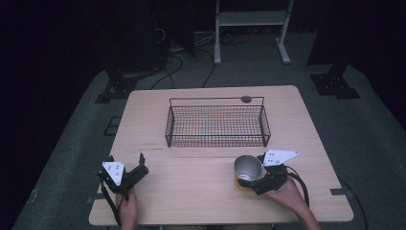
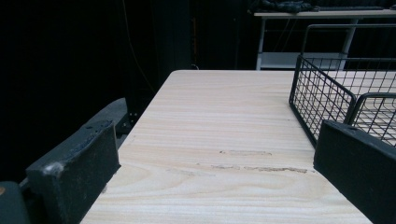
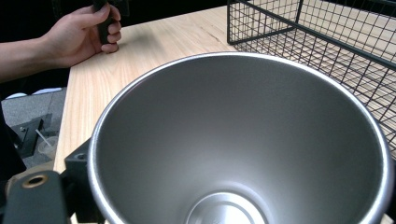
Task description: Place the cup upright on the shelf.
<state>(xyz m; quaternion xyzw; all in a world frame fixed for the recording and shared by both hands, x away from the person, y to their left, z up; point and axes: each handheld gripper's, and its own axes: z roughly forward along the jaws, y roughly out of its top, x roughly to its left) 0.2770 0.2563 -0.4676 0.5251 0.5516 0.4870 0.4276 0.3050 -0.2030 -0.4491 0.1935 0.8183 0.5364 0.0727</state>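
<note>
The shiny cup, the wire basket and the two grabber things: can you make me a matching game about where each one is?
Things:
1. metal cup
2. wire basket
3. left gripper
4. right gripper

Places or states:
A. open, holding nothing, near the table's front left
B. closed around the cup, near the table's front right
C. empty, in the middle of the table toward the back
D. held just in front of the basket's right end

Pairs: 1-D, 2-C, 3-A, 4-B
</note>
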